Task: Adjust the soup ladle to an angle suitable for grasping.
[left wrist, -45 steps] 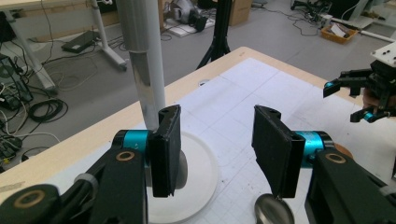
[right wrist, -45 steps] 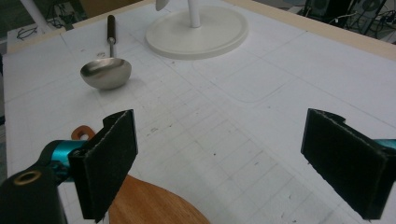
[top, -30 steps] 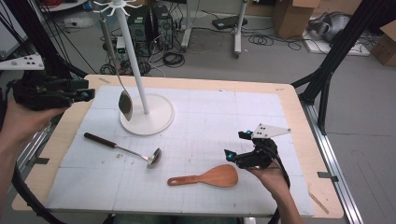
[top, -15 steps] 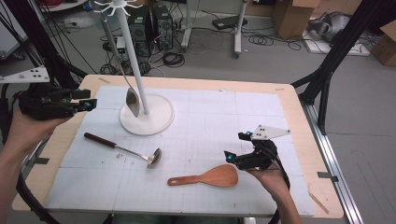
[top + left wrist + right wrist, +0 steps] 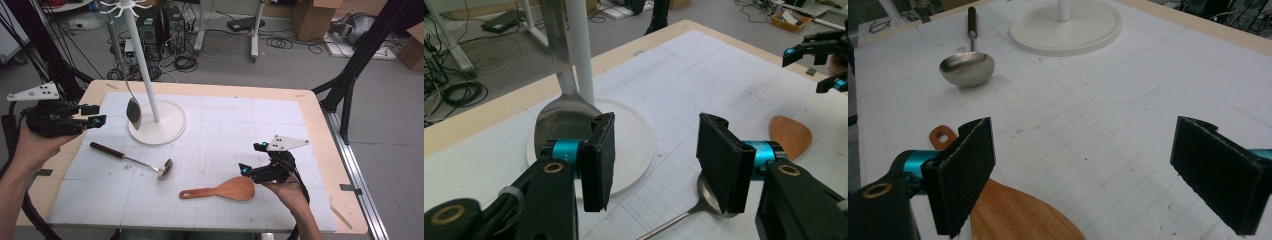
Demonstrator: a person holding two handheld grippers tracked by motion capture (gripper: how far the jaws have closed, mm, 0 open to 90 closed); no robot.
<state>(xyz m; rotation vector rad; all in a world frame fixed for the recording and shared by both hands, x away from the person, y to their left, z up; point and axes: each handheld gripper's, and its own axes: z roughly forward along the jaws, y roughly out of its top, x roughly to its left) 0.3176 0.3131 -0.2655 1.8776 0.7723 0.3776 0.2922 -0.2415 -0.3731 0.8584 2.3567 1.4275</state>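
Right now your left gripper (image 5: pixel 651 160) holds its jaws wide, one hiding part of the hanging spoon (image 5: pixel 561 117); your right gripper (image 5: pixel 1093 180), also wide, cuts off the wooden spatula (image 5: pixel 1018 215) below.

Both grippers, left (image 5: pixel 95 115) and right (image 5: pixel 252 161), are black, with teal collars behind flat black foam pads (image 5: pixel 600 161), brass-ringed screws, grey three-cornered top plates and trailing black cables

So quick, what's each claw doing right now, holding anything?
Left claw: open, holding nothing, near the hanging spoon.
Right claw: open, holding nothing, over the wooden spatula.
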